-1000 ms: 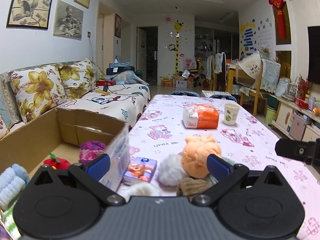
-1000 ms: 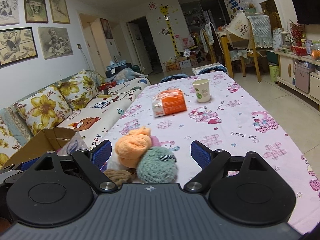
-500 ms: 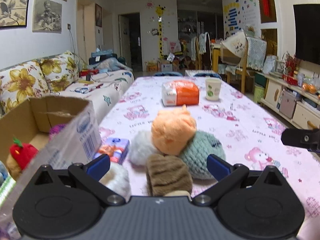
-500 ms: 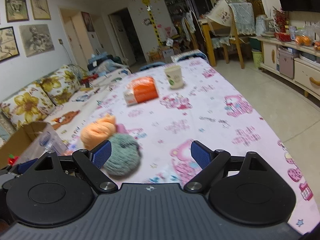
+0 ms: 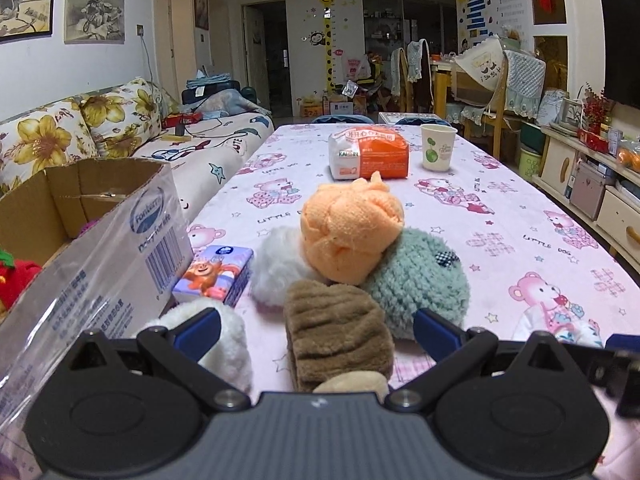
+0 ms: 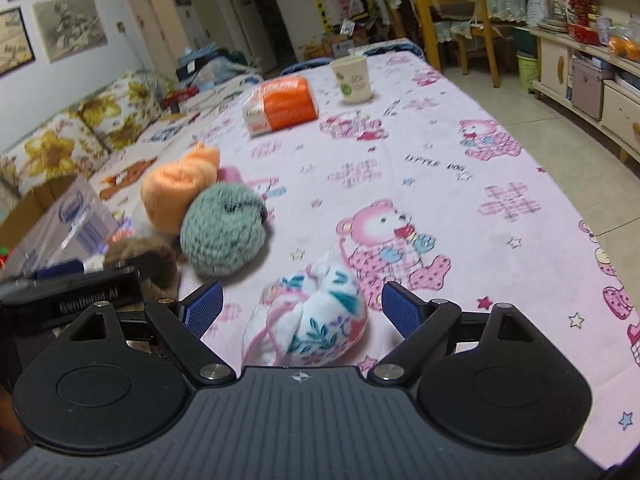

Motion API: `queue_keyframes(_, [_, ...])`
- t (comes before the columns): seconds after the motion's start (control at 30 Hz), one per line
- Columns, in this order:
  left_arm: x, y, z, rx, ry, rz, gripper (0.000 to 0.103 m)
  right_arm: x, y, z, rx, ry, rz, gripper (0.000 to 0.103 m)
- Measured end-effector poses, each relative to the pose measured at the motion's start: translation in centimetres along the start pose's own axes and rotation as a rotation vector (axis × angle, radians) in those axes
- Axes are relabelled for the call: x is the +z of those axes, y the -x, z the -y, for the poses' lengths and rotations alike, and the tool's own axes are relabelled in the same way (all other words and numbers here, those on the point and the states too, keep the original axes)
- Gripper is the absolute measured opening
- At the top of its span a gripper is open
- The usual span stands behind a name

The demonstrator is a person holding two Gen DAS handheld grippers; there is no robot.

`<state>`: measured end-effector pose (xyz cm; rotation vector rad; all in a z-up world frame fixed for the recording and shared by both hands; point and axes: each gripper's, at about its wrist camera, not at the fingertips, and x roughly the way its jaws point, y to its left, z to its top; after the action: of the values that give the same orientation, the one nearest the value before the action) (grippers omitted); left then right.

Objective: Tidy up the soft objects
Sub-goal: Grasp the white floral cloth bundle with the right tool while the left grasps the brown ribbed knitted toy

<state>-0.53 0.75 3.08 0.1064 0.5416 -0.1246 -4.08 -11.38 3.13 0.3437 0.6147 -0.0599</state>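
Left wrist view: my left hand-held gripper (image 5: pixel 316 330) stands wide open and empty over a cluster of rolled soft items on the worktop (image 5: pixel 500 232), which is covered in a pink cloth printed with bears and the words "LITTLE DOG". A brown ribbed roll (image 5: pixel 336 332) lies between the fingers; behind it an orange roll (image 5: pixel 348 232) rests on top of a white fluffy ball (image 5: pixel 280 268) and a grey-green fluffy ball (image 5: pixel 420 284), all touching. Another white fluffy piece (image 5: pixel 224 340) sits by the left finger. A small tissue pack (image 5: pixel 216 276) with a cartoon print lies just beside the cardboard box (image 5: pixel 100 216), whose taped flap reads "Fonterra"; a red plush (image 5: pixel 16 280) shows inside the box. Farther back stand an orange-and-white packet (image 5: pixel 370 154) with small print I cannot read and a paper cup (image 5: pixel 438 148) bearing a green sprout mark.

Right wrist view: my right hand-held gripper (image 6: pixel 300 308) is likewise wide open, its fingers either side of a white floral-print roll (image 6: pixel 312 320) on the worktop, not touching it. The grey-green ball (image 6: pixel 224 228) and orange roll (image 6: pixel 176 188) lie well to its left, slightly blurred. The body of the left hand-held gripper at the left edge carries raised lettering, too blurred to read with certainty.
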Motion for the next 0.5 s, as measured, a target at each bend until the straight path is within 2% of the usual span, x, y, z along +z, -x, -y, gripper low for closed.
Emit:
queue_keyframes(0.33, [0.1,-1.0,-0.3,0.005,0.007,-0.015,0.083,-0.2,-1.2,0.4,-0.029,0.045,-0.034,0.103])
queue_keyframes(0.4, [0.1,-1.0,-0.3,0.002,0.004,-0.015,0.077,-0.3,-1.5,0.4,-0.036,0.058,-0.039,0.1])
queue_keyframes(0.5, [0.1,-1.2,-0.5,-0.015,0.015,-0.029,0.06,-0.4,-2.2,0.6,-0.04,0.055,-0.052,0.096])
